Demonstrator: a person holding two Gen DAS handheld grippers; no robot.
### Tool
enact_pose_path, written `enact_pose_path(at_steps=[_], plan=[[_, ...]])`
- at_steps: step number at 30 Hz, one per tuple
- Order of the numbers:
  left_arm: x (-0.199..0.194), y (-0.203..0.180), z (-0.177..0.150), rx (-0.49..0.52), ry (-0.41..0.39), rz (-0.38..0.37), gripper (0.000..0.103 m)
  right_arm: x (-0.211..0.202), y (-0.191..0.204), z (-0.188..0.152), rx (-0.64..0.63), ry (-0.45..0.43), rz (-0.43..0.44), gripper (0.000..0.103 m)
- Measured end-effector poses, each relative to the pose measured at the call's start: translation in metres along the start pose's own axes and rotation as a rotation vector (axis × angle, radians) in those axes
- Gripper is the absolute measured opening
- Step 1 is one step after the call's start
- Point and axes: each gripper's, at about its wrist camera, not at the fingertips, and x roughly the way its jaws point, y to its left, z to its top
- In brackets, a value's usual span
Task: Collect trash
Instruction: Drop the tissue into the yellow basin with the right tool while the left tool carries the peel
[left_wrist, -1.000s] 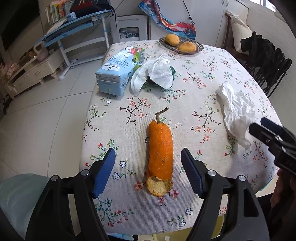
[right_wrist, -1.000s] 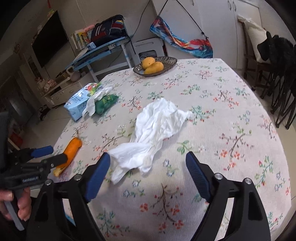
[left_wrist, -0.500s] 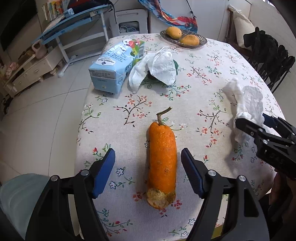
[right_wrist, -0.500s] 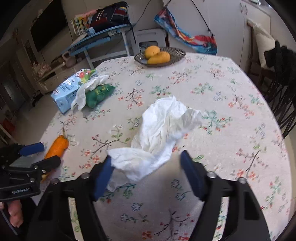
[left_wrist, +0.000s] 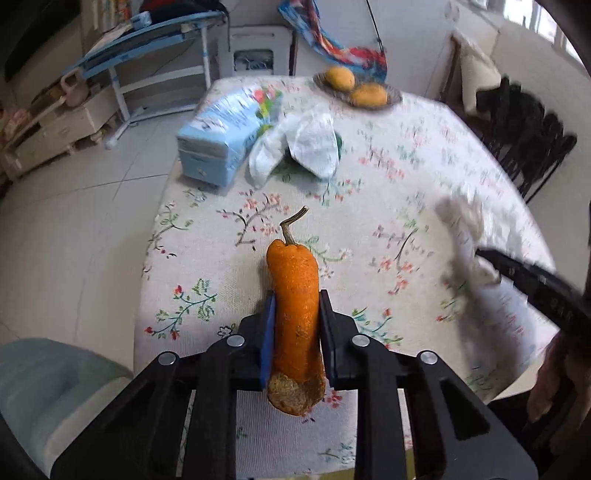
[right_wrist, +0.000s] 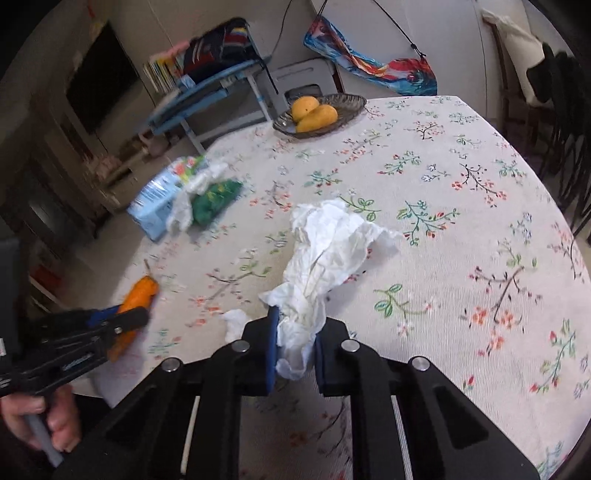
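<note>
Now, over a flowered table (right_wrist: 461, 221), the left gripper (left_wrist: 295, 332), its jaws just closed, clamps an orange peel (left_wrist: 295, 295) near the table's edge, while the right gripper (right_wrist: 295, 347), likewise just closed, pinches a crumpled tissue (right_wrist: 328, 251) that could tear or slip when lifted.

Orange peel (left_wrist: 295, 314) with a brown stem, pinched between blue pads (left_wrist: 267, 339) on black jaws. White crumpled tissue (right_wrist: 325, 254) at frame centre, over a cream cloth (right_wrist: 461, 229) printed with red and green floral sprigs. Upper left: light-blue carton (right_wrist: 155, 199), green packet (right_wrist: 216, 199); yellow mangoes (right_wrist: 314, 110) in a dark bowl (right_wrist: 347, 103).
</note>
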Motion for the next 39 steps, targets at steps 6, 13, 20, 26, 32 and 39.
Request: enact_pose_path(at_steps=[6,13,20,26,32,39], plan=[[-0.024,0.007,-0.012,-0.078,-0.082,-0.058,0.021,-0.022,0.014,-0.012,0.007,-0.033,0.096,0.016],[-0.046,0.002,-0.033,-0.079,-0.143,-0.084,0.021,-0.039,0.03,-0.032,-0.012,-0.035,0.159,0.016],[-0.069,-0.005,-0.054,-0.062,-0.184,-0.084,0.021,-0.055,0.04,-0.058,-0.032,-0.018,0.188,0.016],[-0.083,-0.006,-0.076,-0.069,-0.195,-0.081,0.021,-0.065,0.047,-0.089,-0.049,0.032,0.195,0.016],[-0.096,-0.009,-0.095,-0.05,-0.213,-0.06,0.021,-0.065,0.064,-0.114,-0.108,0.096,0.187,0.016],[-0.109,-0.016,-0.112,-0.021,-0.234,-0.047,0.021,-0.049,0.08,-0.145,-0.175,0.235,0.167,0.018]])
